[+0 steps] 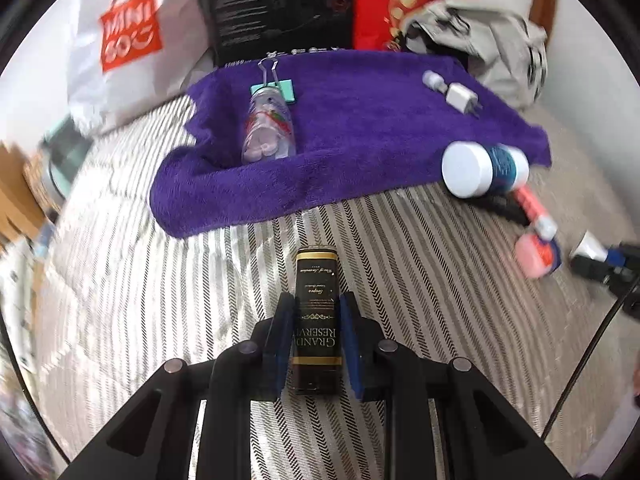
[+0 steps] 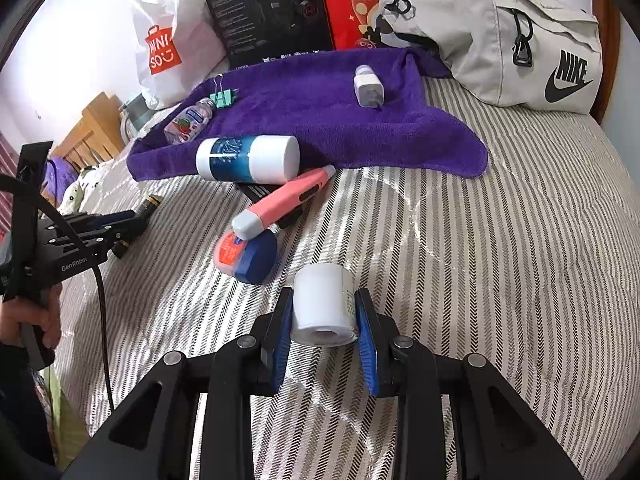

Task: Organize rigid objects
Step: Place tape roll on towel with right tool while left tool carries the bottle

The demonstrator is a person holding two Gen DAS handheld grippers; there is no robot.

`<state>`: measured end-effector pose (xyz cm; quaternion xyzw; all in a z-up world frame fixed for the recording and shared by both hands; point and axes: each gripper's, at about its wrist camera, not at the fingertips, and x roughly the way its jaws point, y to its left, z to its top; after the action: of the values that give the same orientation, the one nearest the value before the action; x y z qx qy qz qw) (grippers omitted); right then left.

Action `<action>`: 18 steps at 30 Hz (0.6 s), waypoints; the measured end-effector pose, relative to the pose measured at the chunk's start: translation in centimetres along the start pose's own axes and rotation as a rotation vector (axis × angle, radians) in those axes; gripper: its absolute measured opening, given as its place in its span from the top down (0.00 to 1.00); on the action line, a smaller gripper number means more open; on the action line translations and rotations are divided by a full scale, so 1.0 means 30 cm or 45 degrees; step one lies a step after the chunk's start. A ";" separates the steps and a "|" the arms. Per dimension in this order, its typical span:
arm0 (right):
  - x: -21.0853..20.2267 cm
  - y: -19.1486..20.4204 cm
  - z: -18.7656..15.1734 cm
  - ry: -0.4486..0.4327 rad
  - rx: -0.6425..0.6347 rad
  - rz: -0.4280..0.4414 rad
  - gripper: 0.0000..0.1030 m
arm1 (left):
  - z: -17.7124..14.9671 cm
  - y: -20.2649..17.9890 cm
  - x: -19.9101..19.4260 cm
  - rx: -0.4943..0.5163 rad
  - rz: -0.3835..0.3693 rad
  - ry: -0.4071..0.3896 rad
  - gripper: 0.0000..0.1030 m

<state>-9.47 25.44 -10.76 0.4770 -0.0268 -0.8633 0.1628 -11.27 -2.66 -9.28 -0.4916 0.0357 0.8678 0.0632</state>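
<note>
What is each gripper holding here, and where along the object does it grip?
Left gripper: black "Grand Reserve" box, clamped on its long sides at the near half. Right gripper: small white bottle, pinched across its body.

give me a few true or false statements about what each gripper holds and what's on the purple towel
1. The left gripper is shut on a black and gold box. True.
2. The right gripper is open with nothing in it. False: it is shut on a white roll.
3. A white charger plug lies on the purple towel. True.
4. The teal binder clip lies on the striped bedcover, off the towel. False: it lies on the towel, near the small clear bottle.
5. The pink pen-shaped tool lies wholly on the towel. False: it lies on the bedcover, in front of the blue and white container.
</note>
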 end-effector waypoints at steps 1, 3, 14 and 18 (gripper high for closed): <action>-0.007 0.003 0.003 -0.007 -0.003 -0.005 0.71 | -0.002 0.009 -0.003 -0.019 -0.016 0.001 0.78; -0.022 0.007 0.013 -0.016 -0.013 -0.004 0.71 | -0.005 0.016 -0.007 -0.045 -0.032 -0.002 0.78; -0.081 0.013 0.121 -0.079 -0.043 0.009 0.71 | 0.067 0.030 -0.092 -0.084 -0.102 -0.090 0.78; -0.073 0.011 0.182 -0.092 -0.034 0.038 0.71 | 0.118 0.040 -0.098 -0.090 -0.104 -0.104 0.78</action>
<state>-12.85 25.22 -5.93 0.4427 -0.0282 -0.8778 0.1807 -12.97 -3.63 -4.95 -0.4587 -0.0176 0.8846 0.0826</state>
